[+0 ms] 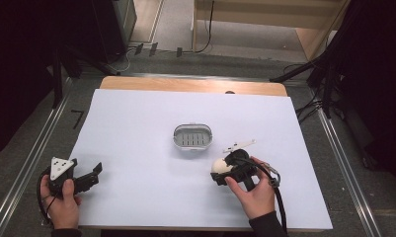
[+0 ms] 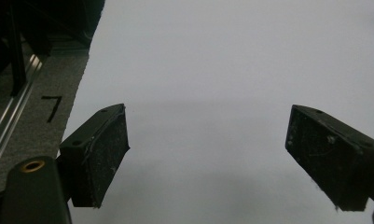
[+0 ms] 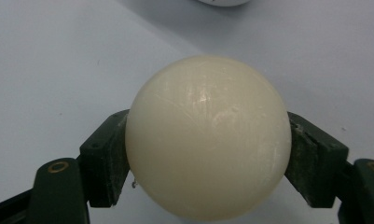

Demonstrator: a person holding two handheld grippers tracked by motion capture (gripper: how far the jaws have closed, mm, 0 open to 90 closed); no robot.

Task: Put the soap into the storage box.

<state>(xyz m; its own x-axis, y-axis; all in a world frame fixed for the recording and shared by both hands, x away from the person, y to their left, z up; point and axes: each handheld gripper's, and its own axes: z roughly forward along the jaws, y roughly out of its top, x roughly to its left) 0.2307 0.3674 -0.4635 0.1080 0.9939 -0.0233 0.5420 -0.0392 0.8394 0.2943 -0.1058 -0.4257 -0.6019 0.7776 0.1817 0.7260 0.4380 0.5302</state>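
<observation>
Over the worktop (image 1: 136,128), covered by a pale sheet, the high view has a person's two hands entering from the near edge. At near left, the left hand (image 1: 62,205) holds the left gripper (image 1: 93,174) low above the sheet, its jaws spread apart with nothing between them and a grey three-cornered plate on its top. At near right, the right hand (image 1: 255,190) holds the right gripper (image 1: 219,169), whose jaws are closed around a cream-white ball (image 1: 220,166). The ball sits just left of that hand, near the front of the worktop. A small oval tray (image 1: 192,137) with a slotted floor lies at the middle of the sheet, a little farther off and to the left of the ball, apart from it. Grey floor and metal rails run along both sides of the worktop.

Looking along the left gripper (image 2: 207,161), its own view shows the two black jaws standing wide apart over bare pale sheet, the padded faces turned inward and empty. A strip of grey floor with a black mark lies at far left.

Along the right gripper (image 3: 208,158), its own view shows the cream-white ball (image 3: 208,140) pressed between both black jaws, one pad touching each side. The ball's surface is smooth and slightly scuffed. Pale sheet lies behind it, and the white edge of something peeks in at the top.
</observation>
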